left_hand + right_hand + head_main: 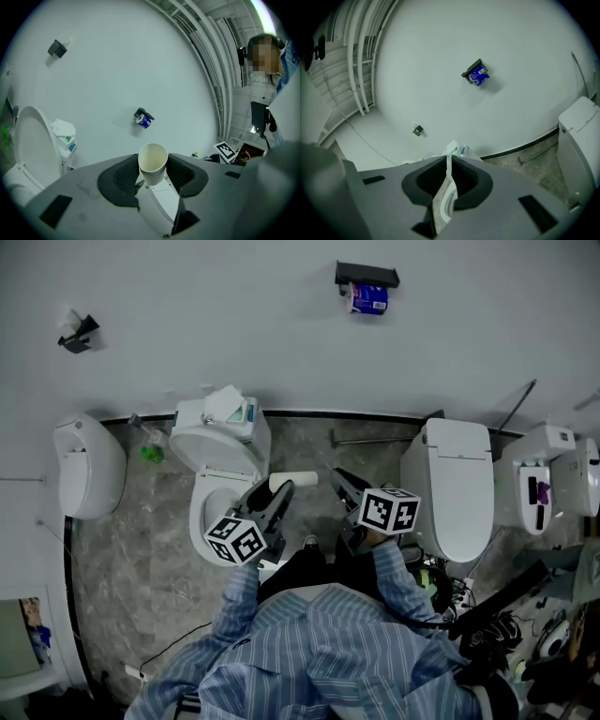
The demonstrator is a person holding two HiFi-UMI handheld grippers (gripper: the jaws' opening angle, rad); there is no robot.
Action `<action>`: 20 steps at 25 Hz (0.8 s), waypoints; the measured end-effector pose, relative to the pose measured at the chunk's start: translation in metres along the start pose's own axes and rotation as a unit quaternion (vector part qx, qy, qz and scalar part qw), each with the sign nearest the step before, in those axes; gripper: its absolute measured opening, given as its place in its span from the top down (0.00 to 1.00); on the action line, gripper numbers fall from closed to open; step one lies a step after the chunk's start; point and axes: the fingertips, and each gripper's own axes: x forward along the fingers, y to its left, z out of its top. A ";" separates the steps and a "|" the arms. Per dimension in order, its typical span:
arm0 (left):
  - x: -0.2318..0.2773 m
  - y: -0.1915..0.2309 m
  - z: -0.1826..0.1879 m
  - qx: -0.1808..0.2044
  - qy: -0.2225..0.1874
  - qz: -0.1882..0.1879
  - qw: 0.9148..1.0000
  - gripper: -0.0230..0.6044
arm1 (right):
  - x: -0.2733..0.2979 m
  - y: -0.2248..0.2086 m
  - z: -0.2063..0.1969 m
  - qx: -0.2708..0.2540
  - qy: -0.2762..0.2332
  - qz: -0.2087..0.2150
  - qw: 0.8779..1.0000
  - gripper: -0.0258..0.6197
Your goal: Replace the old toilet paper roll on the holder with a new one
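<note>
On the far wall hangs a black holder [367, 276] with a blue-wrapped roll [368, 298] under it; the same roll [144, 122] [478, 76] shows small in both gripper views. My left gripper [281, 491] [153, 174] is shut on a pale hollow tube [293, 482] [153, 160], whose open end points toward the wall. My right gripper [336, 474] [448, 171] is beside it, shut with nothing between the jaws. Both are held out in front of the person, well short of the holder.
Below the left gripper stands a toilet [208, 507] with its lid up, tissues on its tank [225, 407]. A closed toilet [457, 486] is to the right and a white fixture [86, 465] to the left. Cables [450, 592] lie on the floor. Another person [265, 70] stands behind.
</note>
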 end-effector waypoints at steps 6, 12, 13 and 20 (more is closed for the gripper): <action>-0.005 -0.016 -0.005 -0.005 -0.002 -0.021 1.000 0.68 | -0.018 -0.002 -0.008 -0.007 -0.003 -0.022 1.000 0.90; -0.001 -0.032 -0.015 -0.005 -0.004 -0.021 1.000 0.68 | -0.039 -0.012 -0.014 -0.005 0.000 -0.025 1.000 0.90; 0.001 -0.037 -0.019 -0.006 -0.003 -0.021 1.000 0.68 | -0.045 -0.016 -0.017 -0.004 0.000 -0.029 1.000 0.90; 0.016 -0.092 -0.053 -0.005 0.011 -0.029 1.000 0.68 | -0.105 -0.046 -0.028 0.007 -0.002 -0.038 0.999 0.90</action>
